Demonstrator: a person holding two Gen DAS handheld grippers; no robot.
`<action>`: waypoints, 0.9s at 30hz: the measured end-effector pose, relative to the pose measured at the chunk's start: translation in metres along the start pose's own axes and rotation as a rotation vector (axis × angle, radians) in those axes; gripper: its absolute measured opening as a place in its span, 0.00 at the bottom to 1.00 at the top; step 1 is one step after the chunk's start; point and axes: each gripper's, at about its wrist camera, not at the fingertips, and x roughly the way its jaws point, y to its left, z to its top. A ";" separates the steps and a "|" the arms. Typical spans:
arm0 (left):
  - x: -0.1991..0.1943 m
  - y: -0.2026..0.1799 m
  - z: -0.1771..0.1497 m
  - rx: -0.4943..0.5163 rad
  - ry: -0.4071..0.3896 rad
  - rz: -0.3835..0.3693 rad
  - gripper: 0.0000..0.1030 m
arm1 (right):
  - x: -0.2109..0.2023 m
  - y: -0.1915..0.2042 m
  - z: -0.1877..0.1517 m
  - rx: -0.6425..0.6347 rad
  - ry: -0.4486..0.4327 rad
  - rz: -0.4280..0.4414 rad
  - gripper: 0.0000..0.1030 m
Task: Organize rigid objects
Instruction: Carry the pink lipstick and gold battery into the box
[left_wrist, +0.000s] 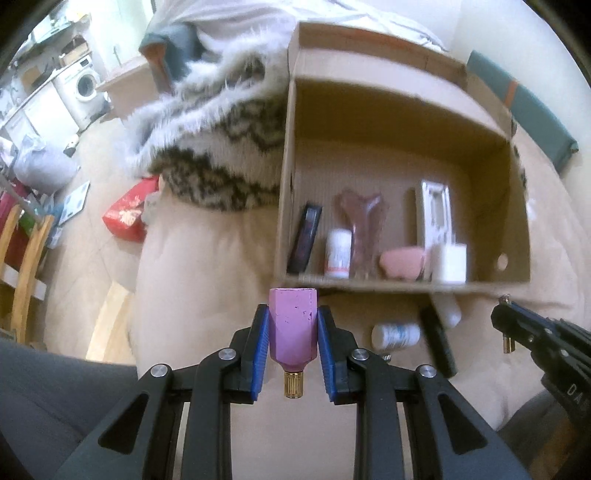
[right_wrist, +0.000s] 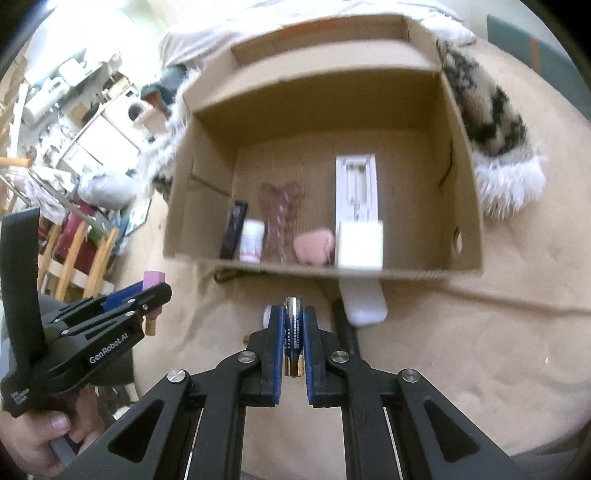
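Since you've got the pink bottle (left_wrist: 293, 325) pinched in the left gripper (left_wrist: 291, 345) and a slim metal tube (right_wrist: 293, 334) clamped in the right gripper (right_wrist: 293, 343), the cardboard box (left_wrist: 406, 286) sits at 12 o'clock, handy for dropping both beside the stuff already lined up inside.

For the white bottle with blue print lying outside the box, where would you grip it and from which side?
Grip the white bottle across its round body, at mid-length, coming down from above. It lies flat on the beige cover, so its sides are free; the black stick crowds one end.
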 end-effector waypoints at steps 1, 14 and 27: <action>-0.003 -0.001 0.006 0.000 -0.010 0.001 0.22 | -0.002 0.001 0.005 -0.003 -0.011 0.001 0.10; 0.001 -0.023 0.084 0.061 -0.075 -0.014 0.22 | -0.007 -0.008 0.085 -0.047 -0.106 -0.038 0.10; 0.072 -0.044 0.086 0.134 -0.049 0.008 0.22 | 0.058 -0.039 0.097 -0.024 -0.024 -0.086 0.10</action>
